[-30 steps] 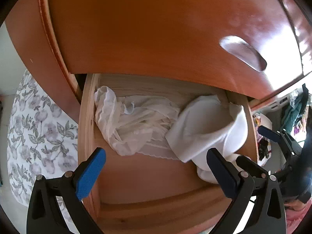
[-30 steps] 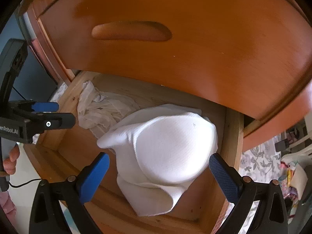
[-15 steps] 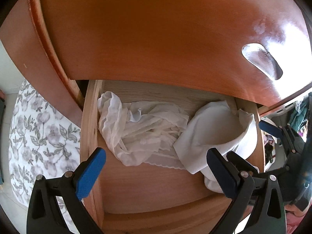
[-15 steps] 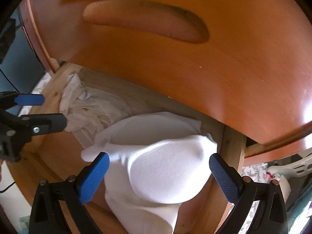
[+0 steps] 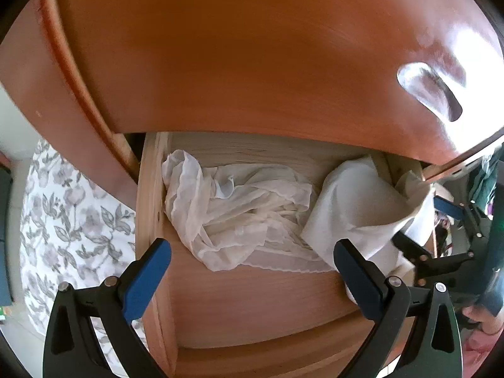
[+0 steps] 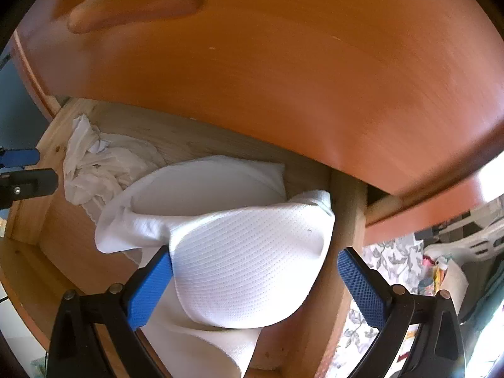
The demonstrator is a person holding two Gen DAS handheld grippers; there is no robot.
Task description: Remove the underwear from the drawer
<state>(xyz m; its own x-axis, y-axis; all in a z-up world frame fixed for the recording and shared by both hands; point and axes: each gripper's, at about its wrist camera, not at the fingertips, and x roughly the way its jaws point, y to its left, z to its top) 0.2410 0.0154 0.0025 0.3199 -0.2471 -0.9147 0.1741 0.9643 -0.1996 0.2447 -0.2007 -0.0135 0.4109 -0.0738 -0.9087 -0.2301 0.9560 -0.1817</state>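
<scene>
The wooden drawer (image 5: pixel 151 204) is pulled out below me. A crumpled sheer white underwear piece (image 5: pixel 239 214) lies in its left half, also visible in the right wrist view (image 6: pixel 94 163). A thick white padded bra (image 5: pixel 356 201) fills the right half, one textured cup (image 6: pixel 252 267) bulging up. My left gripper (image 5: pixel 252 278) hangs open over the bare drawer bottom, just in front of the sheer piece. My right gripper (image 6: pixel 255 286) is open with its fingers on either side of the cup; the left pad (image 6: pixel 151 286) touches the fabric.
The shut upper drawer front (image 5: pixel 252 63) with its handle recess (image 6: pixel 132 9) overhangs the back of the open drawer. Floral bedding (image 5: pixel 63 220) lies to the left of the cabinet. Clutter and a white plastic basket (image 6: pixel 472 245) sit to the right.
Both grippers have moved closer to the drawer. The right gripper has dropped until its fingers flank the bra cup. Both stay open and the clothes have not shifted.
</scene>
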